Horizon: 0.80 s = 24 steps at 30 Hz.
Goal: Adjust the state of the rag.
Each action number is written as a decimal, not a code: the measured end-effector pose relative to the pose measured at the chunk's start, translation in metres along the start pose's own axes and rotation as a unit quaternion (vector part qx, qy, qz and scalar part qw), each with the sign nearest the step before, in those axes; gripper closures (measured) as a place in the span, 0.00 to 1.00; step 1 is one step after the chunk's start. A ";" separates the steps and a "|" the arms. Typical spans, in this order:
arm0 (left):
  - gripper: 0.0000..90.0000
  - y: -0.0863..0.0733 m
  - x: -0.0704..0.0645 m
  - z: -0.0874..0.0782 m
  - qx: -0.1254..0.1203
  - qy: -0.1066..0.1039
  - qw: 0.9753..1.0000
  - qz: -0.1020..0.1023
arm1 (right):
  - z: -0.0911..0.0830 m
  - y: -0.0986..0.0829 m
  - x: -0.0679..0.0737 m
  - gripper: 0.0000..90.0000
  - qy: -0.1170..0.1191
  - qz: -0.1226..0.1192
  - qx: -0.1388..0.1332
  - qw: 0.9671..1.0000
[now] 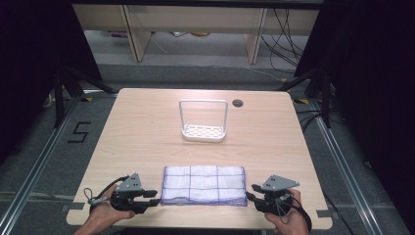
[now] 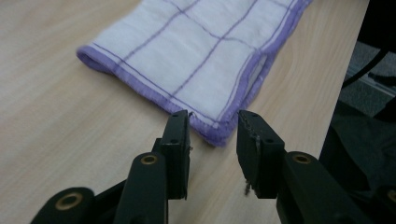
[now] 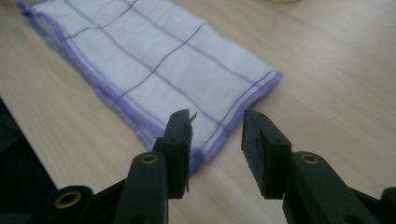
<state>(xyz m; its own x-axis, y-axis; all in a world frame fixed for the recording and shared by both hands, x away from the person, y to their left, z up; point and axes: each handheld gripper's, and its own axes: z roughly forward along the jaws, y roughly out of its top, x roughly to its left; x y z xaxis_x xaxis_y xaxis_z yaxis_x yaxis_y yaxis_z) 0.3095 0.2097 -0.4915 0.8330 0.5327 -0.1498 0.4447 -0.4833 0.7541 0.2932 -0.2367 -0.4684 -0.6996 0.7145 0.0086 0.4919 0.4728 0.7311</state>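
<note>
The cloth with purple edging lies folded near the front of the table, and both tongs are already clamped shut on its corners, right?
Not quite. The cloth does lie folded near the front edge, but both tongs are open: the left tongs and right tongs straddle its near corners without clamping, as the two gripper views show.

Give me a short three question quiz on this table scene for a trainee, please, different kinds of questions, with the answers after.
1. True or false: the left hand-held gripper is shut on the folded cloth.
2. Which cloth corners do the two hand-held grippers face? A near corners, B far corners.
3. What stands beyond the cloth, toward the table's far edge?

Key
1. False. Its jaws are open at the corner, like the right hand-held gripper.
2. A.
3. A white rack with a hoop handle.
</note>
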 end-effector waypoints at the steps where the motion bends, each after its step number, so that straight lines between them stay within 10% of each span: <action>1: 0.70 0.002 0.000 -0.001 -0.010 0.001 1.000 -0.007 | -0.004 0.003 -0.002 0.70 -0.015 0.007 -0.005 1.000; 6: 0.61 0.024 0.016 -0.002 -0.038 0.037 0.998 -0.027 | 0.004 0.019 -0.007 0.69 -0.034 0.013 0.001 0.999; 13: 0.53 0.051 0.048 0.019 -0.013 0.058 0.998 -0.031 | 0.030 0.018 0.000 0.61 -0.025 0.050 0.038 0.998; 24: 0.53 0.053 0.069 0.051 0.022 0.031 0.999 -0.037 | 0.036 -0.001 0.011 0.54 -0.044 0.067 0.076 0.994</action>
<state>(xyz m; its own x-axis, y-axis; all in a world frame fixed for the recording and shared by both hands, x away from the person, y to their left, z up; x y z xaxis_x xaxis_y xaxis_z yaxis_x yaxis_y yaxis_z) 0.4072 0.1849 -0.4945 0.7763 0.6090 -0.1627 0.5190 -0.4709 0.7133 0.3036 -0.2104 -0.4933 -0.5770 0.8160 0.0345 0.6557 0.4376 0.6152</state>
